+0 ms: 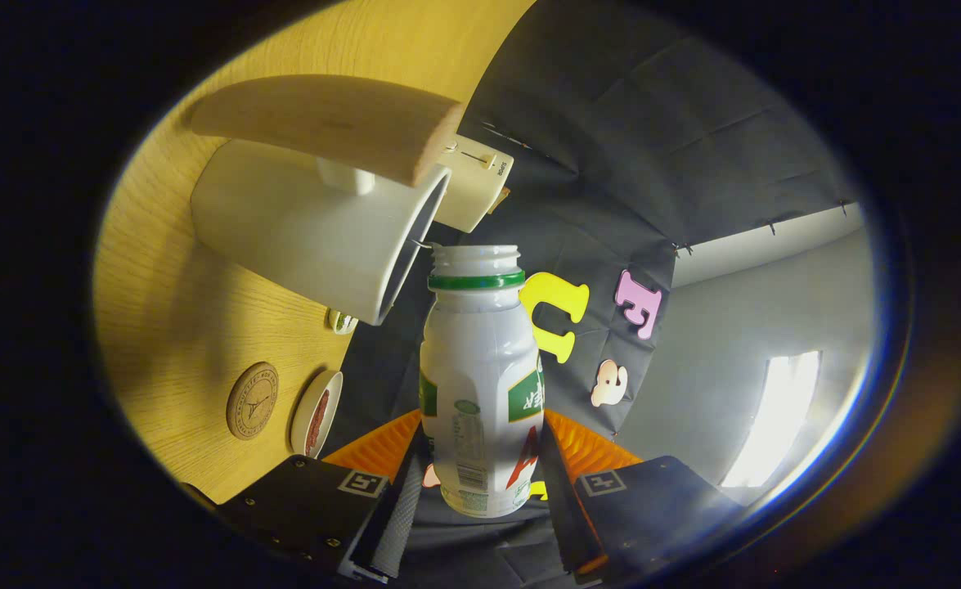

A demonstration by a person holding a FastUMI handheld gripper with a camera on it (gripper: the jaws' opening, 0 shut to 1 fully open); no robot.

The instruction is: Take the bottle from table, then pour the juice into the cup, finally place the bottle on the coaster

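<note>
The hand-held gripper [480,483] is closed on the bottle [480,384], both fingers pressing against its lower sides. The view is rolled over, so the wooden surface [161,327] stands like a wall beside the bottle. The bottle is white with a green ring under its open, threaded neck, and its label is too small to read. Its mouth lies just beside the rim of the cup [316,229], level with the rim's lower edge, near it but apart as far as the view tells; whether juice is running cannot be told. The cup is white and stands on the surface with its opening turned toward the bottle's neck. Close against the cup lies a pale wooden block [333,123], and beyond the cup's rim sits a cream box [476,184] with a slider on its face. Further along the surface, well apart from the cup, lies the coaster [252,401], round, brown and bare. Just beside the coaster is a small white dish [316,411] with something reddish in it. Between the dish and the cup a small round item [341,321] peeks out, too hidden to identify.
</note>
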